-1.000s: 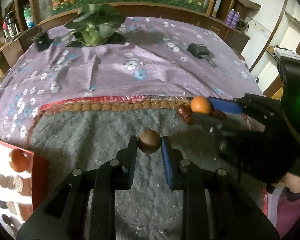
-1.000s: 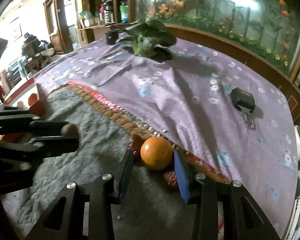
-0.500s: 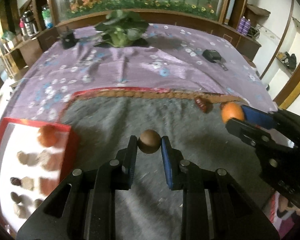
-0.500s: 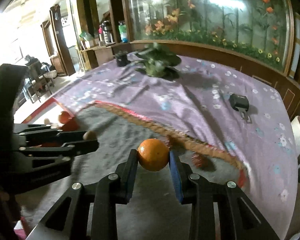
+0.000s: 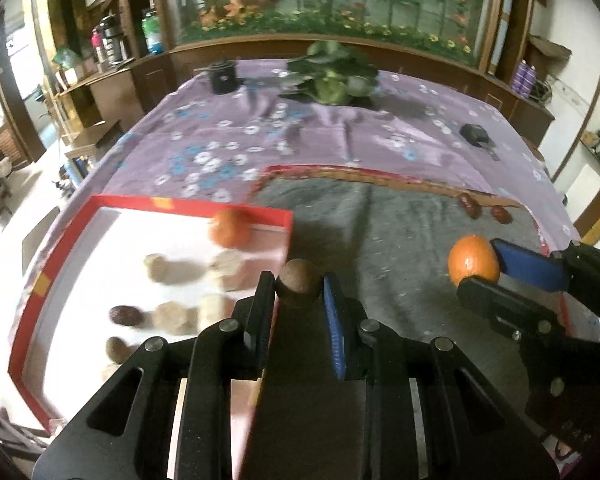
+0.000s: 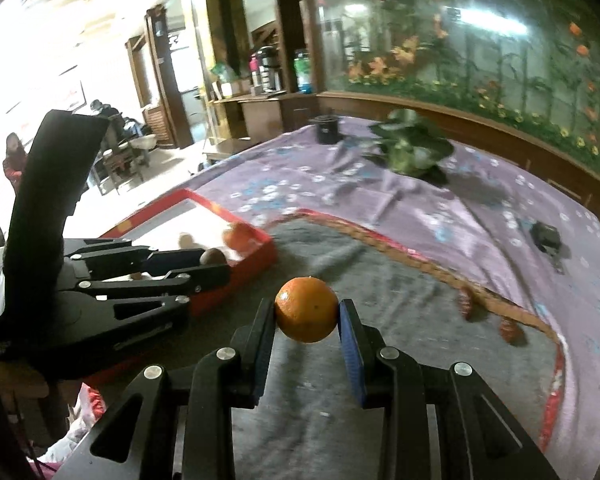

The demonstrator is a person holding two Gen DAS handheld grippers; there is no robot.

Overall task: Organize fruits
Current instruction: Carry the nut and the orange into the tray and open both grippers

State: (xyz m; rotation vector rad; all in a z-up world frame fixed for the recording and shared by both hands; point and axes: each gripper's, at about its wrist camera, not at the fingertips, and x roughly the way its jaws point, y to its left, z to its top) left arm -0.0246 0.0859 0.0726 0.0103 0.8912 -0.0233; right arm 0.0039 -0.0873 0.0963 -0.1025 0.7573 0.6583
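My left gripper (image 5: 299, 286) is shut on a small round brown fruit (image 5: 299, 281) and hangs over the right edge of a red-rimmed white tray (image 5: 188, 202). In the tray lie an orange (image 5: 230, 229), several pale lumps and a dark date (image 5: 125, 315). My right gripper (image 6: 306, 316) is shut on an orange (image 6: 307, 309) held above the grey felt mat (image 6: 380, 292). In the left wrist view the right gripper (image 5: 482, 268) with its orange (image 5: 473, 261) is at the right. Two red dates (image 5: 469, 205) lie at the mat's far edge.
A purple flowered cloth (image 5: 320, 136) covers the table. On it stand a leafy green vegetable (image 5: 332, 76), a black cup (image 5: 222, 76) and a small black device (image 5: 476, 134). A wooden ledge and a glass wall with flowers run behind. The table's left edge drops to the floor.
Both grippers have moved left and risen with their fruits. The orange has left the mat's edge by the dates. The tray has come into fuller view under my left gripper.
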